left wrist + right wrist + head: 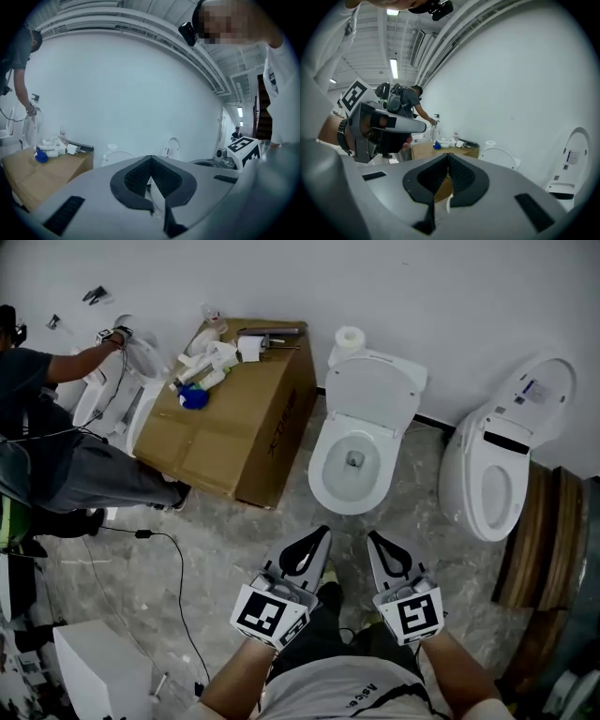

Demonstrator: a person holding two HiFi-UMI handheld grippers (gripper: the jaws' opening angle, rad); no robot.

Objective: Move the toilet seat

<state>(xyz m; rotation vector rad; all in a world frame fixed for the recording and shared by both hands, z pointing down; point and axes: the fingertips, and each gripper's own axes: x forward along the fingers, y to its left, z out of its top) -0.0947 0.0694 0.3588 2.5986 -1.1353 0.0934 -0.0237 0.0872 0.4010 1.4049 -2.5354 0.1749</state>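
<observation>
A white toilet (pixel 352 465) stands against the far wall in the head view, straight ahead of both grippers. Its lid (pixel 375 390) is raised against the tank; I cannot tell whether the seat ring is up with it. My left gripper (pixel 322 533) and right gripper (pixel 375 538) hang side by side just short of the bowl, apart from it, both shut with nothing between the jaws. In the left gripper view the left gripper (pixel 150 161) points at the raised lid (pixel 119 157). In the right gripper view the right gripper (pixel 448 157) is shut, with the lid (pixel 501 157) beyond.
A second toilet (pixel 497 470) with its lid up stands at the right, next to stacked wooden boards (pixel 534 540). A large cardboard box (pixel 234 427) carrying small parts sits left of the middle toilet. A person (pixel 56 446) works at another toilet far left. A cable (pixel 178 568) trails over the floor.
</observation>
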